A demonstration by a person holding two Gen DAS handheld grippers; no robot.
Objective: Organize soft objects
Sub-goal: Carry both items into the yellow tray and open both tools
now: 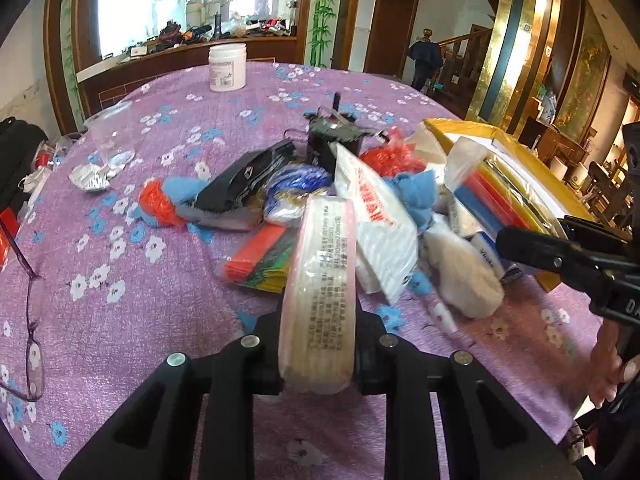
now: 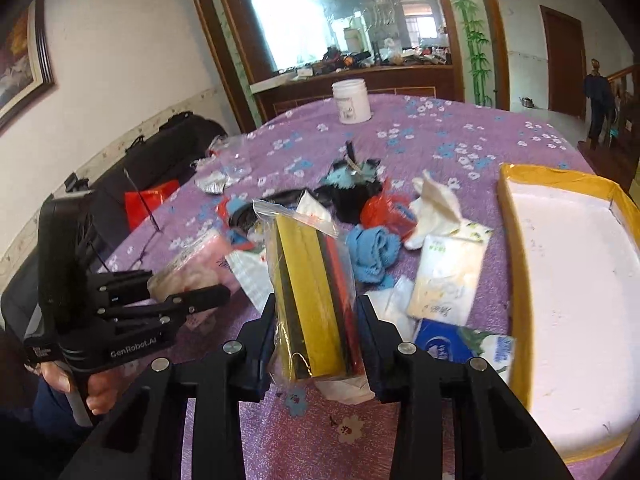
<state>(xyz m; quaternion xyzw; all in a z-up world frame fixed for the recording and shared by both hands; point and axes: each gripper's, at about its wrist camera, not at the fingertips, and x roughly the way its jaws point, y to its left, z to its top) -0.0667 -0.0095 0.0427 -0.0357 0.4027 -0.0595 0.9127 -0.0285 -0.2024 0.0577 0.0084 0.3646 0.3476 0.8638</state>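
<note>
1. Nearest the left camera, a pink-edged pack of cotton pads (image 1: 320, 300) is seen clamped between the fingers of the left gripper (image 1: 318, 354), lifted above the table (image 1: 120, 320).
2. Close to the right camera, a clear bag of coloured sheets (image 2: 316, 300) is gripped at its lower end by the right gripper (image 2: 316, 344); the film is judged light and slippery, so a hold across the firm stack is preferred.
3. Further out, a loose pile (image 1: 360, 200) of soft things is spread mid-table: a blue cloth (image 2: 372, 252), tissue packs (image 2: 448, 276) and a red mesh (image 1: 390, 156).
4. Only in the right view is the yellow-rimmed box (image 2: 580, 280) shown with its white floor bare.
5. Only in the left view are spectacles (image 1: 32, 320) seen.
6. Farthest away, a white jar (image 1: 227, 67) is stood.
</note>
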